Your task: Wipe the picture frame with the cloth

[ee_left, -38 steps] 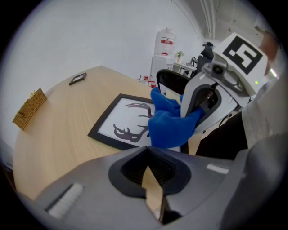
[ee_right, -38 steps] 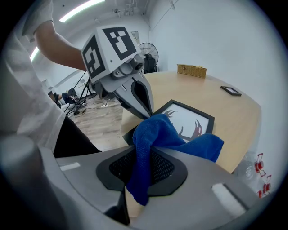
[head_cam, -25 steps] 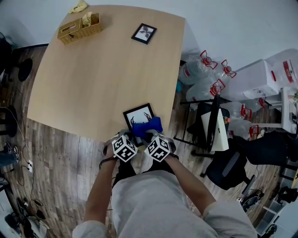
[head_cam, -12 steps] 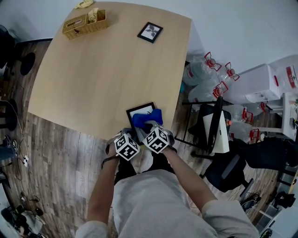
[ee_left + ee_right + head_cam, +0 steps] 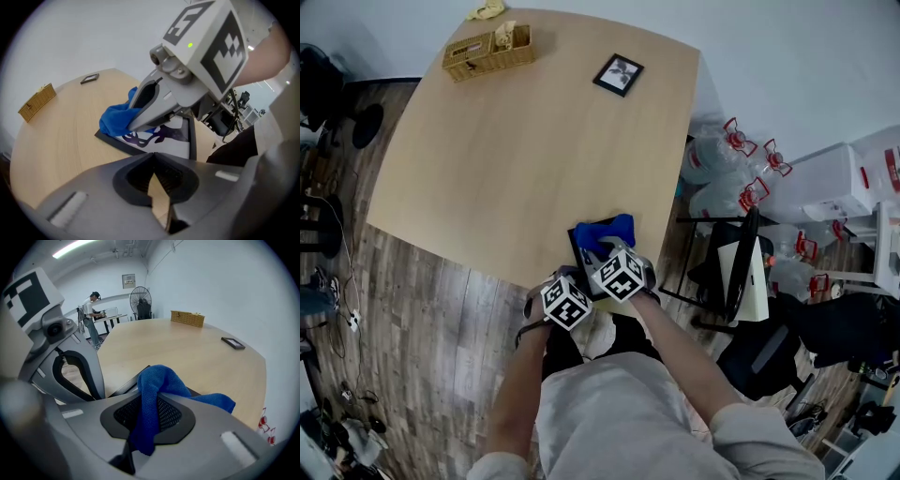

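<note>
Right tongs (image 5: 147, 394) pinch blue cloth (image 5: 607, 230) on picture frame (image 5: 180, 135), 6 o'clock edge of bench (image 5: 516, 141). Left tongs (image 5: 153, 157) pressed together, empty.

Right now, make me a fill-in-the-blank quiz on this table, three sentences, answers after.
The right gripper is shut on a cloth coloured ____.
The cloth lies ____ the near frame.
The basket sits at the table's far ____ corner.
Missing words: blue; on; left.
</note>
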Available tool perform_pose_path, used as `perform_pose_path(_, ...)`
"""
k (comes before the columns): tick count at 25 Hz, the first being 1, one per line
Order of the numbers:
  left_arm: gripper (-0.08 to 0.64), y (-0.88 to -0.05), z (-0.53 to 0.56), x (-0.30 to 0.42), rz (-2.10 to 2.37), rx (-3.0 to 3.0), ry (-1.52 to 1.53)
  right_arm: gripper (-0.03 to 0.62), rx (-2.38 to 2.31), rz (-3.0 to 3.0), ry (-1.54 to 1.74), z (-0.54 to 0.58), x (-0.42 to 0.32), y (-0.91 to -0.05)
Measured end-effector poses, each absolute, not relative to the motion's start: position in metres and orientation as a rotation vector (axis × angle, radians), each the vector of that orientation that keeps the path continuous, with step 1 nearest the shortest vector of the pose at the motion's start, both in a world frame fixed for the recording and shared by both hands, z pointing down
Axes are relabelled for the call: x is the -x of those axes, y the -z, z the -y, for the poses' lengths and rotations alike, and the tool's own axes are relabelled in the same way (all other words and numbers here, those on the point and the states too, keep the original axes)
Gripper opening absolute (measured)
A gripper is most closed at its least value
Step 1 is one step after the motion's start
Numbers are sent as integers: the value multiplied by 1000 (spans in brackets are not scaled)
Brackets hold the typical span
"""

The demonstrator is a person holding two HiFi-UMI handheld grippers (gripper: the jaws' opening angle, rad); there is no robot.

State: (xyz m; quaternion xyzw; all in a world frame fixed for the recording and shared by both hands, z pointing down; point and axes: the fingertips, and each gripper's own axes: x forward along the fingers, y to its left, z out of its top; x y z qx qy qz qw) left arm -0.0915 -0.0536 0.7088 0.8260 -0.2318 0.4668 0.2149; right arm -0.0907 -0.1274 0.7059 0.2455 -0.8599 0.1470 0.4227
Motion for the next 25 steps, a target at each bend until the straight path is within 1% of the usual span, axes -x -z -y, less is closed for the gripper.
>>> perform_pose_path(6,52,-707,56,95,639,-2300,-1285,64,-695,2159,-377,145,101,-703)
perform_pose_path(16,52,-709,56,99,633,-2308,-1272,64,-673,2191,-355,152,123,-701)
perform_pose_path(22,52,-708,56,98,638,-2314,-1263,64,-552,2252,-338,143,146,-696)
perform_pose_path(25,52,-708,56,98,640,-2317,-1268,64,-468,2272,-424,136,145,-700)
